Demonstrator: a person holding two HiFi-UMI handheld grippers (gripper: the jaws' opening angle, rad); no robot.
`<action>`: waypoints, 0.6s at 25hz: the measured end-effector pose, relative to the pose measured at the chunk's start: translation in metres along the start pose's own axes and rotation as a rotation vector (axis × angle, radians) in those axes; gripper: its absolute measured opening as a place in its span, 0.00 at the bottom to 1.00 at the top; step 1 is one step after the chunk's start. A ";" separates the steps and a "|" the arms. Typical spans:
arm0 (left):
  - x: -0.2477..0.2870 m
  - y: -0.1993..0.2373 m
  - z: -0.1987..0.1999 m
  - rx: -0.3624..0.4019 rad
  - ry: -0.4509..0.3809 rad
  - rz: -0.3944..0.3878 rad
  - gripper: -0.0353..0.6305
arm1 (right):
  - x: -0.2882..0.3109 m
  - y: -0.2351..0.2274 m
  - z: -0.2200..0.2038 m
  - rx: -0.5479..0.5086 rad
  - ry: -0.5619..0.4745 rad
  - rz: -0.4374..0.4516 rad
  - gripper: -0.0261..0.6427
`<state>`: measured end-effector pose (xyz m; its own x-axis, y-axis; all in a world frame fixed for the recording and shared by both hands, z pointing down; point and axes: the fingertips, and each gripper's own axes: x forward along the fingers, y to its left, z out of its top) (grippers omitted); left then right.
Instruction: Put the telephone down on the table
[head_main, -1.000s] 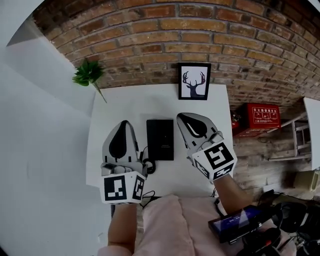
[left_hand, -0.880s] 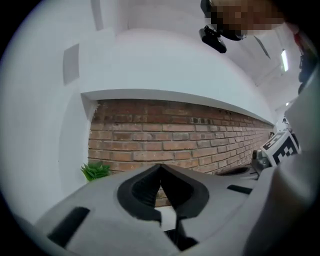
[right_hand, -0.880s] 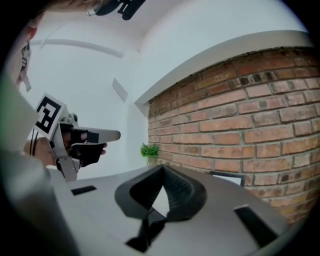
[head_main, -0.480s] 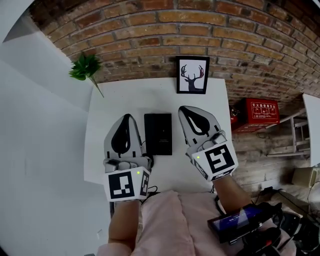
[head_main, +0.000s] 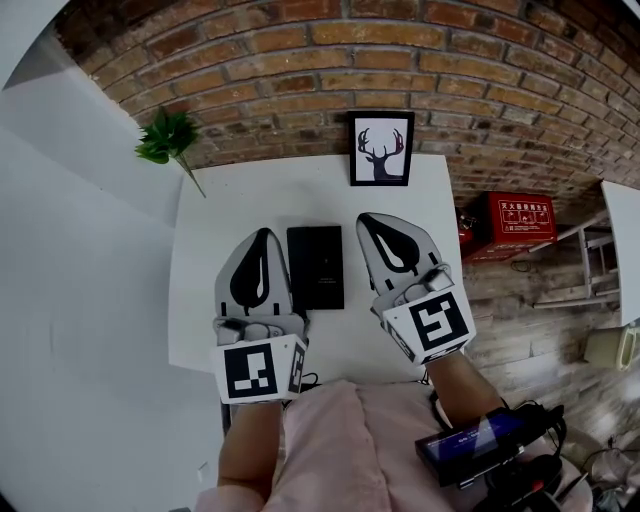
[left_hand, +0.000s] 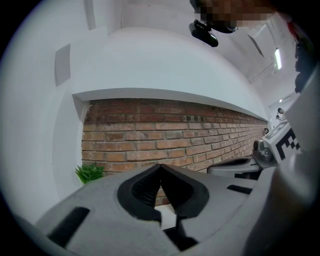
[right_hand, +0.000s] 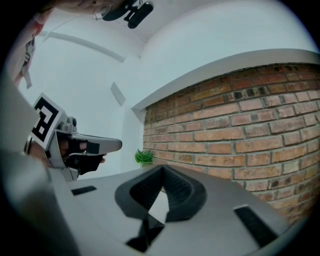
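Brick wall (head_main: 330, 70) is running across the top of the frame, with a white counter (head_main: 215, 200) butting up against it. A framed deer picture (head_main: 381, 148) is leaning at the counter's far edge, upper centre. A green plant (head_main: 168, 137) is sitting at upper left, and a red box (head_main: 522, 226) is standing off the counter at right.

Telephone (head_main: 315, 265), a flat black slab, is lying face-up on the counter at frame centre, held by nothing. Its long axis is running up and down the frame, from the near edge toward the wall. Which end is its top is not showing.

Left tool (head_main: 262, 235) is hanging just beside the telephone's left edge. Right tool (head_main: 368, 218) is hanging near its right edge with a strip of bare counter between. Both are pointing up-frame, parallel to the telephone's long axis. So the telephone is lying between the two, to the right of the left tool and to the left of the right one, with the left looking slightly nearer. Height above the counter is not readable.

Each gripper view is showing the jaws pressed tip to tip with nothing between them.

Judging by this, the telephone is already resting where the task wants it, and any further grasp would be calling for a sideways reach and jaws opening first.
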<state>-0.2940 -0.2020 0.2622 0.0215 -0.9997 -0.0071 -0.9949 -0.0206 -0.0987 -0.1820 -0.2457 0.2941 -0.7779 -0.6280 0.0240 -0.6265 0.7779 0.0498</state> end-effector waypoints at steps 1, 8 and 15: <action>0.000 -0.001 0.000 0.001 0.001 -0.004 0.06 | 0.000 0.000 0.000 0.000 0.000 -0.002 0.04; 0.003 -0.003 -0.001 0.006 0.002 -0.017 0.06 | 0.000 -0.002 -0.001 -0.007 0.003 -0.018 0.04; 0.008 -0.008 -0.004 0.014 0.012 -0.028 0.06 | 0.001 -0.006 -0.002 -0.015 0.005 -0.024 0.04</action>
<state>-0.2863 -0.2096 0.2669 0.0478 -0.9988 0.0074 -0.9925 -0.0483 -0.1122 -0.1783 -0.2511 0.2954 -0.7621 -0.6469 0.0275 -0.6444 0.7619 0.0651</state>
